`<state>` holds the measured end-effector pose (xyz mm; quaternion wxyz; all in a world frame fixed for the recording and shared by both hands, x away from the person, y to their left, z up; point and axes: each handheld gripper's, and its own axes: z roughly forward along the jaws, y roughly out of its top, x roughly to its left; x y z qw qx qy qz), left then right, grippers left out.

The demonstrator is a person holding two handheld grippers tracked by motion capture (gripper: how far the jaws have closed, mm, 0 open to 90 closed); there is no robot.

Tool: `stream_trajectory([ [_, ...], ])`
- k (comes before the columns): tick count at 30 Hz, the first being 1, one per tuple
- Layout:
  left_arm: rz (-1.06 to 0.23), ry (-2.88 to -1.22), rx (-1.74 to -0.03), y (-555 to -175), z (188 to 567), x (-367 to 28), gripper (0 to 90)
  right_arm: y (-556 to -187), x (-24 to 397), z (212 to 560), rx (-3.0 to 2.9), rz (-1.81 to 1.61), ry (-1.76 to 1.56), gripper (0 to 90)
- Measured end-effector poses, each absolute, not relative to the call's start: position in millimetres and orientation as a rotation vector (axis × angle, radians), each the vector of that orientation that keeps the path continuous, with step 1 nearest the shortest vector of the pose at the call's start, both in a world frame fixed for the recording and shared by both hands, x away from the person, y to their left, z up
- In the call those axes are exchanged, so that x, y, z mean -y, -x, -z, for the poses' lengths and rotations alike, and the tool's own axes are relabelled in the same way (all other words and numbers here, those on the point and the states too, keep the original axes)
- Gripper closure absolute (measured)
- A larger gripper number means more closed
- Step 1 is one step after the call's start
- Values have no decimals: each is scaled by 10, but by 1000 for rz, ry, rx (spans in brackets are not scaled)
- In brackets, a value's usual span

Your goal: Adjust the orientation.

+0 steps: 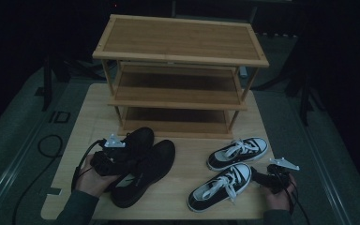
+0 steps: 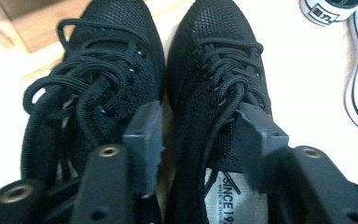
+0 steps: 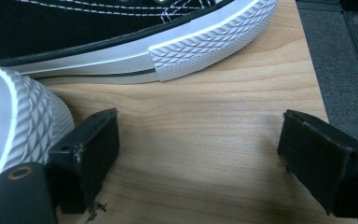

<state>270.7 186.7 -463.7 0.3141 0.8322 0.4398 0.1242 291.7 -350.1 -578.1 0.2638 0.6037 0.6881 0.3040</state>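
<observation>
- Left gripper [image 2: 198, 135] spread wide over the black shoes [image 1: 143, 164], gripping nothing.
- Shoes by the table's [image 1: 187, 150] front-left, lengthwise toes toward the rack [image 1: 180, 70].
- Right gripper [image 3: 198, 140] spread, empty.

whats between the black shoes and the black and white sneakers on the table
Nothing: in the high view a bare strip of wooden table separates the black shoes from the black and white sneakers.

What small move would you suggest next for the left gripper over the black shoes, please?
Probably close the left gripper on the right-hand black shoe: its jaws stand open astride that shoe's tongue and laces, pressing nothing, and the wooden rack behind has bare shelves.
</observation>
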Motion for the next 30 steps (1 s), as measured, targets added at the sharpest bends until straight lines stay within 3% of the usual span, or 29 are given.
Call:
stream_trajectory([
  [10,-419,-2167,-1207,-2693,4573,-1928,299,-2917,3501,5781,-1860,-822,-1633,124],
  [16,-405,-2162,-1239,-2694,4587,-1992,214,-2917,3501,5781,-1860,-822,-1633,124],
  [30,-332,-2187,-1269,-2718,4698,-2037,190,-2917,3500,5781,-1860,-822,-1633,124],
])
